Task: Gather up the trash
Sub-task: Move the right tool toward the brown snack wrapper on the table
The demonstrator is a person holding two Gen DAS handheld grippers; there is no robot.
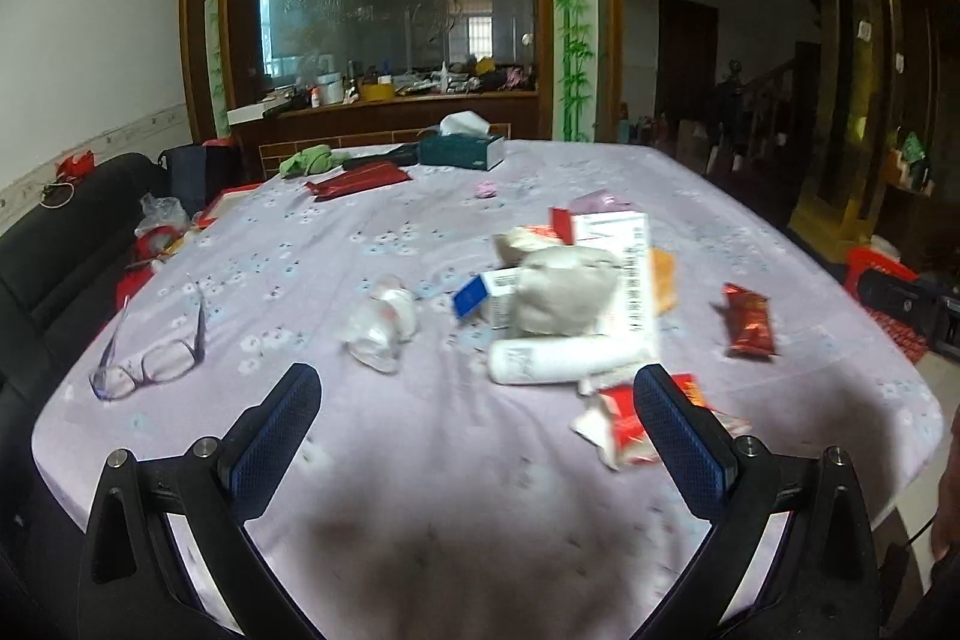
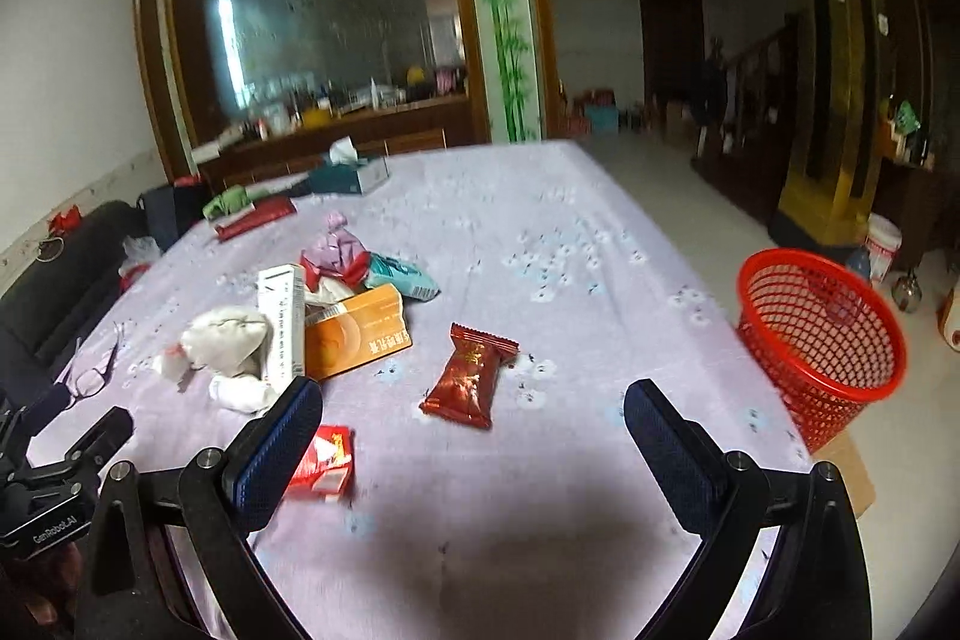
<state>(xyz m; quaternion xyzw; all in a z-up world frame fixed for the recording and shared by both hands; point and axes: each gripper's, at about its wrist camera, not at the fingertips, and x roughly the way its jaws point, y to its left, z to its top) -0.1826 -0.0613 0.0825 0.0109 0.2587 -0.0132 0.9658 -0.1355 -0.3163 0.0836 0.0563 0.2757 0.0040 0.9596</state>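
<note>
Both grippers, left [image 1: 477,421] and right [image 2: 474,427], spread wide, holding nothing, above lilac tablecloth [image 2: 540,232]. Red snack wrapper [image 2: 468,376] ahead of right gripper; red mesh basket [image 2: 822,334] beside table.

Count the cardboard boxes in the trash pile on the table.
3: an orange box on the pile's right, a tall white box upright beside it, and a blue-and-white box on the left. More may be hidden under the wrappers.
</note>
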